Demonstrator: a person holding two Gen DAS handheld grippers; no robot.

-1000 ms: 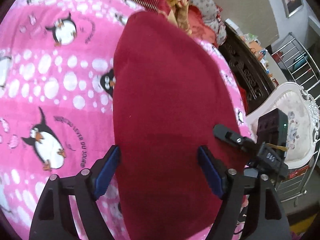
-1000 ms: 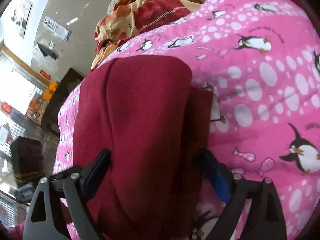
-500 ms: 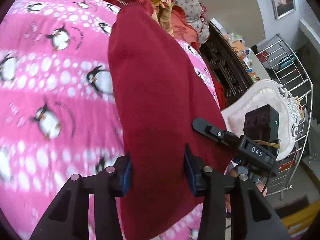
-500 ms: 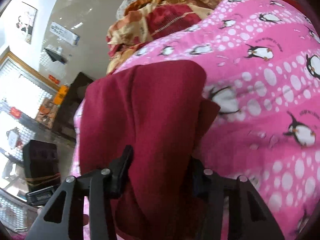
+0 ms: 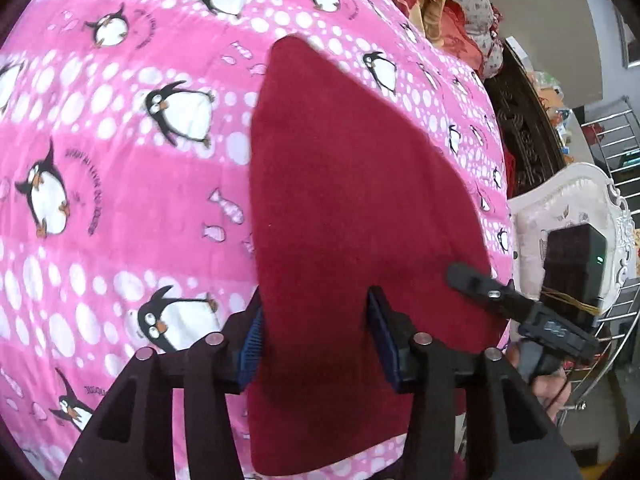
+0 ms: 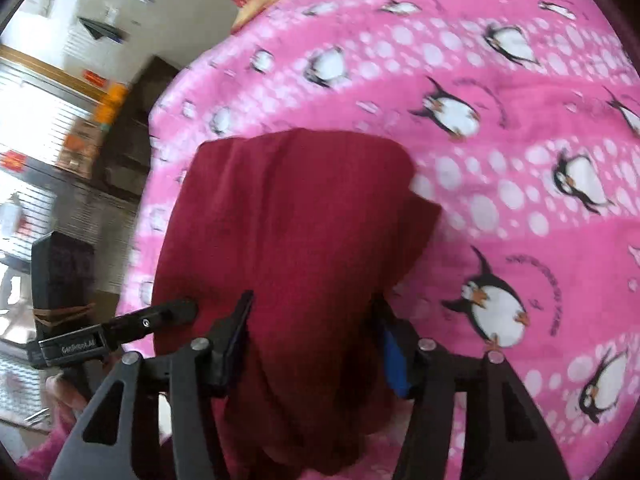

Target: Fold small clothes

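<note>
Your left gripper (image 5: 316, 340) pinches the near edge of the dark red garment (image 5: 344, 200), which lies centre frame on the pink penguin blanket (image 5: 120, 200); its jaws are easing apart. Your right gripper (image 6: 312, 344) clamps bunched red cloth, jaws likewise opening.
</note>
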